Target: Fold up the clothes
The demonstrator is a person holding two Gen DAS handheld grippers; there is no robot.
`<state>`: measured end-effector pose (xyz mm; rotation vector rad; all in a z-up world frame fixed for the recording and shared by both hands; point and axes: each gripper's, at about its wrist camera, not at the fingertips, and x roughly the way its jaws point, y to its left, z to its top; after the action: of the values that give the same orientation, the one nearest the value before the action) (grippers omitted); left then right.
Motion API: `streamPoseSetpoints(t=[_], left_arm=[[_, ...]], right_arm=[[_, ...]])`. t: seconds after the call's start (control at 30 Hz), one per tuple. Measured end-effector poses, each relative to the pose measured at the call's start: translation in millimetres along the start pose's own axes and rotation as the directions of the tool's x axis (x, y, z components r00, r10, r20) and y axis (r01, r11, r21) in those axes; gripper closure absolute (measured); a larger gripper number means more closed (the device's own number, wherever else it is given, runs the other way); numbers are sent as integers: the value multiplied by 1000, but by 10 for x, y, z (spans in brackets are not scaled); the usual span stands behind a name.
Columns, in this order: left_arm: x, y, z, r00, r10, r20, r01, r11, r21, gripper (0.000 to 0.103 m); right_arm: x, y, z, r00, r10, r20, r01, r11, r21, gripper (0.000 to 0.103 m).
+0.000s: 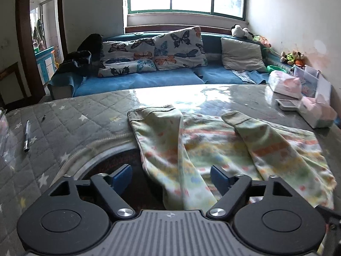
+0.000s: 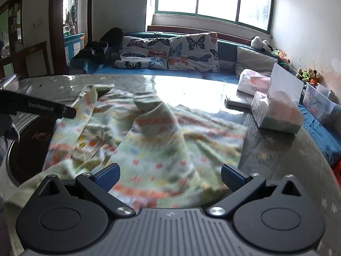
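Patterned top spread flat on the table (image 1: 70,123), both my grippers hovering over its near edge.

The top (image 1: 217,147) lies with both sleeves folded in; my left gripper (image 1: 171,176) is spread wide, empty, and my right gripper (image 2: 170,176) is spread too; a pen (image 1: 27,136) lies far left.

Left gripper (image 1: 171,176) jaws spread wide, blue pads (image 1: 122,176) at roughly 8 and 4 o'clock of its own view, nothing clamped between them; fingers point to 12 o'clock, tilted slightly down. Right gripper (image 2: 170,176) same state: jaws wide apart, blue pads (image 2: 232,177) empty, pointing to 12 o'clock. In the right wrist view, a black bar of the left gripper (image 2: 42,107) enters from 9 o'clock, with a blurred dark sleeve edge (image 2: 8,132) just below it.
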<state>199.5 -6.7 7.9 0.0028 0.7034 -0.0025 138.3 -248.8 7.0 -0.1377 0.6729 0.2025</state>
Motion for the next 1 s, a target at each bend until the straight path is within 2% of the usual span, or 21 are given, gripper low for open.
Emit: streamPoseSetpoints(t=[0.07,0.13,0.2,0.27,0.3,0.37,0.43,0.53,0.6,0.63,0.67,0.7,0.77,0.8,0.87,0.9,1.0], left_arm=[[115,4,32,1000,-3,-16,3,1000,1,33],[224,15,58,999,-8,-35,8,1000,2,35],[304,31,63,998,-16,-52,16,1000,2,46],[355,61,58,997,-31,-68,31,1000,-5,64],[369,76,53,997,-41,-73,41,999,-6,67],[387,97,45,995,-59,-79,59,998,-7,85],[367,123,31,994,-77,-78,76,997,-10,94],[306,166,4,994,-89,-69,88,996,-11,99],[240,211,-15,994,-88,-59,87,996,-14,100],[203,239,-25,995,-87,-55,86,996,-18,101],[166,267,-35,995,-87,-50,86,996,-22,101],[133,287,-39,995,-85,-45,84,996,-25,101],[126,257,12,997,-71,-41,70,997,-27,102],[107,280,7,997,-67,-39,66,997,-32,102],[68,323,-14,998,-59,-39,57,998,-41,102],[45,343,-26,998,-54,-39,52,998,-45,102],[-54,408,-70,999,-42,-33,39,997,-63,102]], right_arm=[[89,-36,80,1000,1,2,-1,1000,-3,5],[232,-74,183,1000,11,-6,-11,1000,0,7],[361,-88,271,1000,23,-11,-23,1000,-3,9],[505,-85,357,1000,29,-10,-29,999,-13,10],[573,-84,401,999,33,-10,-33,999,-16,12],[711,-84,480,999,44,-11,-45,999,-15,13],[839,-80,541,999,52,-11,-53,999,-15,13],[1035,-72,591,997,72,-30,-72,997,0,17],[1141,-69,597,994,98,-51,-97,995,19,27],[1179,-65,594,992,108,-59,-106,994,28,28],[1200,-64,583,991,117,-65,-115,993,35,34],[1215,-65,574,989,129,-67,-127,991,40,48],[1216,-77,559,985,156,-70,-151,986,73,62],[1200,-84,557,985,157,-67,-152,985,83,73],[1146,-99,557,985,161,-55,-156,983,93,86],[1109,-111,558,985,164,-47,-159,983,97,91],[968,-157,549,986,166,-18,-163,981,107,97]])
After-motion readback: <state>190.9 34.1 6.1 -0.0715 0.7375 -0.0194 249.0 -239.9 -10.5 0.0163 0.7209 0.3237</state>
